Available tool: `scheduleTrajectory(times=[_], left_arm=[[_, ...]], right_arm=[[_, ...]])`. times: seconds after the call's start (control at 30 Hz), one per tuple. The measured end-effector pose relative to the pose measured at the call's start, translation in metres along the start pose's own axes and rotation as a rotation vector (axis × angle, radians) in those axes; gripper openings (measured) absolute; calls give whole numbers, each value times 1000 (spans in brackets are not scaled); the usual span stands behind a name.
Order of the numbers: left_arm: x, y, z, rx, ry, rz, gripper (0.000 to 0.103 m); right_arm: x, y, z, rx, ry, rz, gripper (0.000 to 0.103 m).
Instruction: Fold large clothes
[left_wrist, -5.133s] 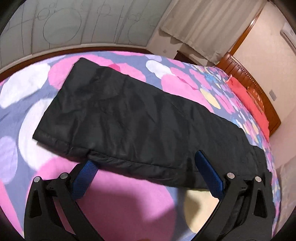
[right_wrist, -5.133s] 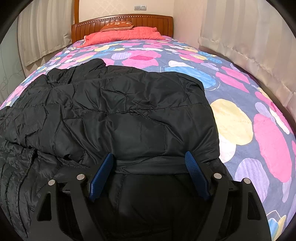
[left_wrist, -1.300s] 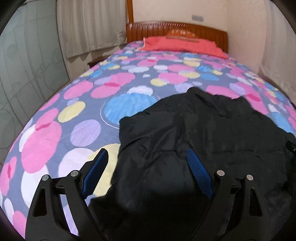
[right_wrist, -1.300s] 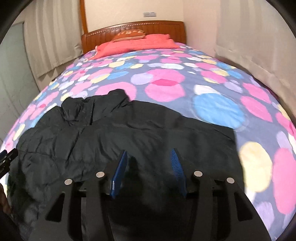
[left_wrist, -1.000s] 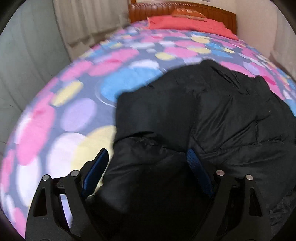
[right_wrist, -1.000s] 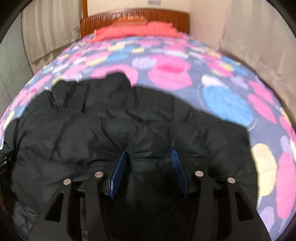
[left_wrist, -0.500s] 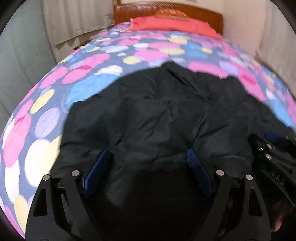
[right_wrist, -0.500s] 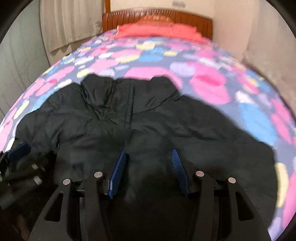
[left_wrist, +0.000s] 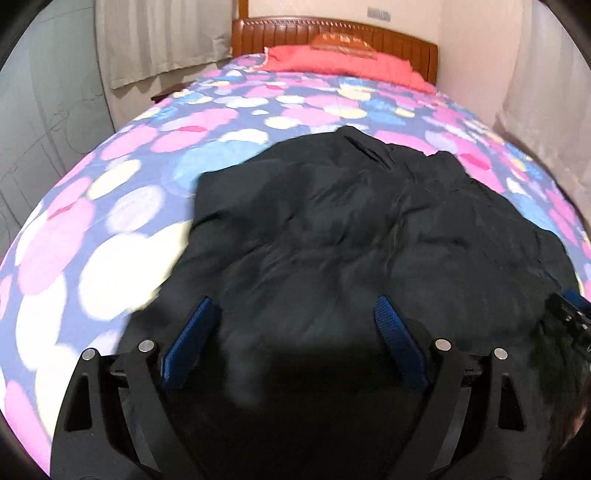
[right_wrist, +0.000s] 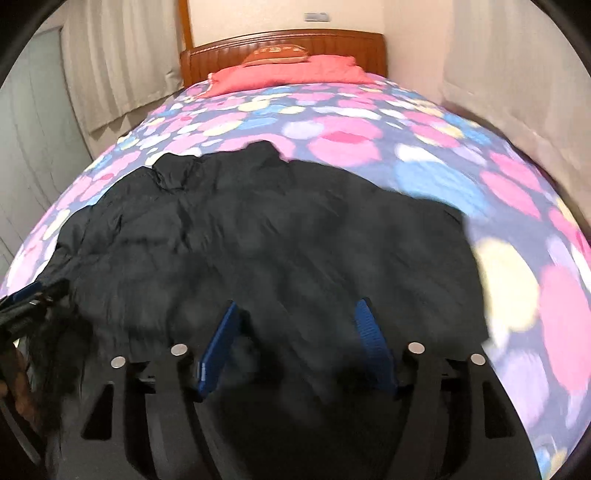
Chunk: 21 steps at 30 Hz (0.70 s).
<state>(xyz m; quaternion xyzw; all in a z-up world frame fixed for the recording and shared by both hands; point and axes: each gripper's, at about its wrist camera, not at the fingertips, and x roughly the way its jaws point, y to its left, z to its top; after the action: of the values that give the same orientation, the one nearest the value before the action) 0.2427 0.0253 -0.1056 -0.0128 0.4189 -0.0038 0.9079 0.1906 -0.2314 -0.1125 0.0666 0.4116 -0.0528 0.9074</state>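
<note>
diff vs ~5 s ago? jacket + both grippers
The black jacket, earlier stretched long across the bed, now lies folded into a shorter heap with its collar toward the headboard. The right gripper had pinched narrow on the fabric and its jaws are now opening, letting go. The left gripper stayed wide open. The bedspread and pillows are unchanged.

Both wrist views look steeply down, seemingly close, sharing the jacket (left_wrist: 351, 236) and headboard (right_wrist: 288, 44).

We count one black jacket (left_wrist: 332, 229) on one bed (left_wrist: 122, 206), one red pillow (left_wrist: 343, 62), one wooden headboard (left_wrist: 332, 31) and two tools (left_wrist: 291, 321).
</note>
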Motion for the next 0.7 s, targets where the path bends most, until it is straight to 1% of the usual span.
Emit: scheduleTrajectory(times=[0.1,0.13,0.2,0.27,0.33,0.47,0.53,0.57,0.6,0.63,0.7], left_arm=[[-33,30,-36,-24,35,-18,89],[-40,37,-41,-33,46,-19,89],[-59,53,-62,-55,59,-10,89],[-73,67,-82,-85,69,10,90],[-88,84,-107,-130,95,14,90],[-107,104,-147,-212,143,-12,91],[-115,115,-168,-262,172,-48,92],[-120,118,-176,-276,160,-63,92],[-125,119,-182,-272,147,-59,93],[-128,118,-186,-263,145,-55,94],[-133,119,-192,-284,146,-75,94]], right_arm=[[-25,-37,-33,31,28,-44,67],[-34,-49,-45,41,39,-61,67],[-52,-74,-73,68,68,-103,67],[-66,-93,-95,94,95,-124,70],[-83,-109,-121,124,118,-139,72],[-104,-129,-159,179,153,-103,78],[-109,-134,-173,201,160,-81,80],[-112,-137,-180,218,165,-67,80],[-112,-138,-182,229,165,-57,81],[-114,-140,-186,245,164,-45,82],[-118,-143,-193,256,159,-28,83]])
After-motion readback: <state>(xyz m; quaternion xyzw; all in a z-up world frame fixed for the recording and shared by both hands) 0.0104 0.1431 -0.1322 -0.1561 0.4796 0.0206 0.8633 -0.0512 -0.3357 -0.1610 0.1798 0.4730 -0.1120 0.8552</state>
